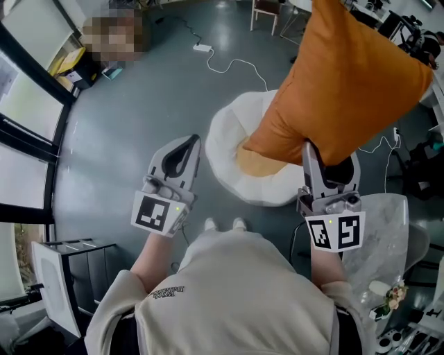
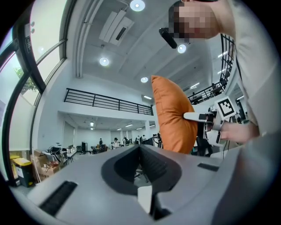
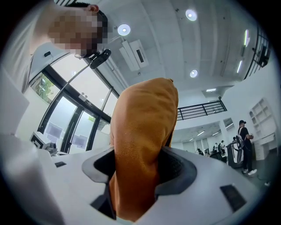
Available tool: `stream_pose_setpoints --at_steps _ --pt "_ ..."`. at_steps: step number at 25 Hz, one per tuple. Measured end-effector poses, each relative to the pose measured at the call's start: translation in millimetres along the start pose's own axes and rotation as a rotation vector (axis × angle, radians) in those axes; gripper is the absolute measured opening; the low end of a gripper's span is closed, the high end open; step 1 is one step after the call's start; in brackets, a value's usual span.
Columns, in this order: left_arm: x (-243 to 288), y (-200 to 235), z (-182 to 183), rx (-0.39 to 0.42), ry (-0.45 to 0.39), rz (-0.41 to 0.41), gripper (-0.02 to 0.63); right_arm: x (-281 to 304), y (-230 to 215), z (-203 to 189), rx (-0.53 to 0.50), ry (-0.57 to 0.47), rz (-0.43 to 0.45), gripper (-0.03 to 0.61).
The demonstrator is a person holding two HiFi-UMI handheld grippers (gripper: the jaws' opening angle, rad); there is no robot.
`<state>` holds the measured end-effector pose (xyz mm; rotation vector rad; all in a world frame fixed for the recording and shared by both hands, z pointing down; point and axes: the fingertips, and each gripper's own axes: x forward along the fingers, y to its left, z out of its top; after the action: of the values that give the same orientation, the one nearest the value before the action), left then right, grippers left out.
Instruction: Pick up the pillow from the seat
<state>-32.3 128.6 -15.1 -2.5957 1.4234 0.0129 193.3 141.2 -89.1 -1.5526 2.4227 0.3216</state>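
Note:
An orange pillow (image 1: 347,76) is lifted clear of the round white seat (image 1: 225,142) and hangs in the air at the upper right. My right gripper (image 1: 331,163) points up and is shut on the pillow's lower edge; in the right gripper view the orange fabric (image 3: 140,132) fills the gap between the jaws. My left gripper (image 1: 189,142) is raised at the left, apart from the pillow, shut with nothing in it. The left gripper view looks past its closed tips (image 2: 140,147) to the pillow (image 2: 173,118) held by the right gripper (image 2: 206,121). A paler orange patch (image 1: 255,165) lies on the seat.
A white cable and power strip (image 1: 202,48) run across the grey floor beyond the seat. A black-and-white unit (image 1: 62,277) stands at the lower left by the windows. A marble-topped table (image 1: 388,229) is at the right, and a chair (image 1: 267,14) stands far back.

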Motion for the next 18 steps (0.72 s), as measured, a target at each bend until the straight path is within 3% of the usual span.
stream_pose_setpoints --at_steps 7,12,18 --pt "-14.3 -7.6 1.4 -0.011 0.012 -0.034 0.009 -3.6 14.4 -16.0 -0.030 -0.001 0.004 0.287" --pt "-21.9 -10.9 -16.7 -0.059 0.063 -0.049 0.009 -12.4 23.4 -31.3 -0.039 0.024 0.001 0.293" --pt "-23.8 -7.0 -39.7 -0.023 0.110 -0.058 0.009 -5.3 25.2 -33.5 -0.027 0.028 0.005 0.304"
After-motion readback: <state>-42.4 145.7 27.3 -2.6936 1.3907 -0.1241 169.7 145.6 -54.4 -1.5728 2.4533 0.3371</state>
